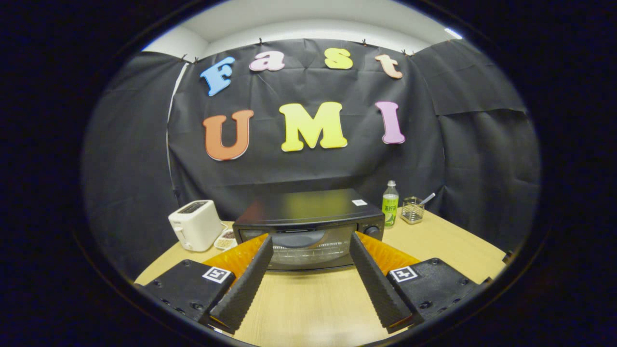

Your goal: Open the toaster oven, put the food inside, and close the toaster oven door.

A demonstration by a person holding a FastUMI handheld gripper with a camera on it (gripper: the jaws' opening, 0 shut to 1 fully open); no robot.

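Two fingers of the gripper [311, 241] are standing wide apart over the wooden table [313, 299], holding nothing. The toaster oven [308, 226] is sitting just ahead of the fingertips, its glass door [308, 248] shut and showing in the gap between them. A control knob [371, 231] is sitting at the door's right end, close beside the right fingertip. Beyond the left finger, a white toaster [195, 225] is standing, with a small dish of food [226, 239] lying between it and the oven. Beyond the right finger, a green bottle [390, 205] is standing upright beside a clear holder [413, 209] with a utensil leaning in it.
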